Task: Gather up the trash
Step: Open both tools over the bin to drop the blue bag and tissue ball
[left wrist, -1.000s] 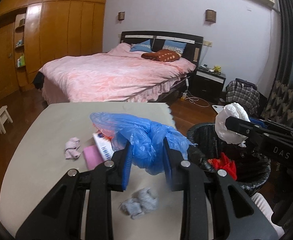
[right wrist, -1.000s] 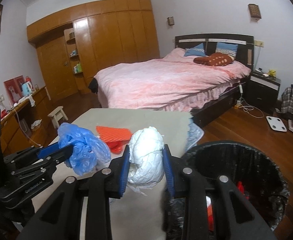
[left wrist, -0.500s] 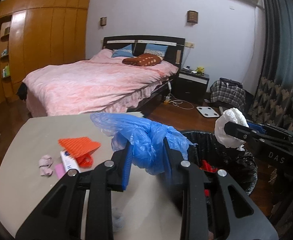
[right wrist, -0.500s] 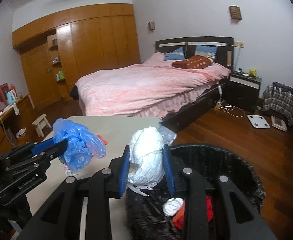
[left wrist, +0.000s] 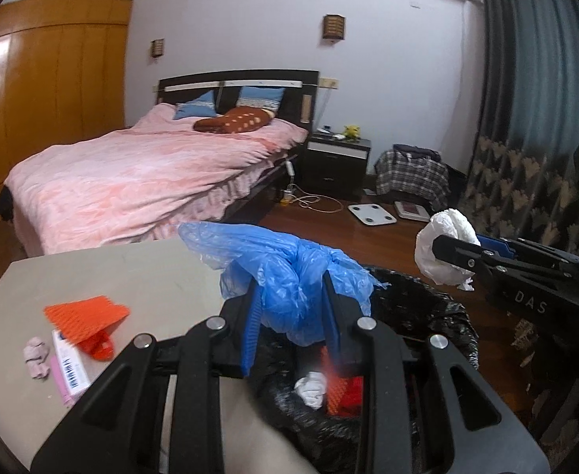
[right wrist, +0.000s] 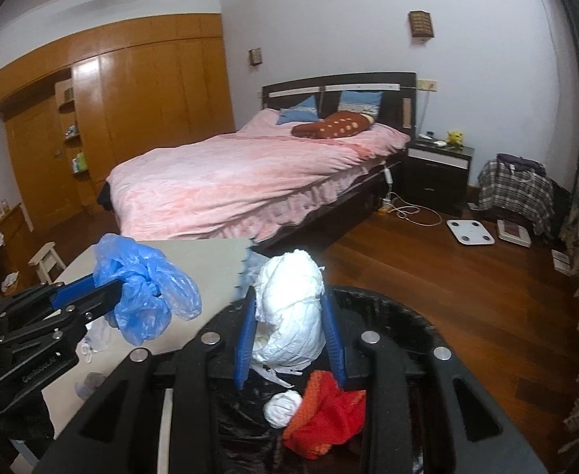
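Your right gripper (right wrist: pixel 289 316) pinched the white wad (right wrist: pixel 291 312) directly over the bin (right wrist: pixel 419 324) — nearer than your left gripper (left wrist: pixel 289 308), clamping the blue bag (left wrist: pixel 289 272) at the rim.

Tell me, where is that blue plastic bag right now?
The blue plastic bag is pinched in the left tongs, held over the near rim of the black trash bin, beside the table.
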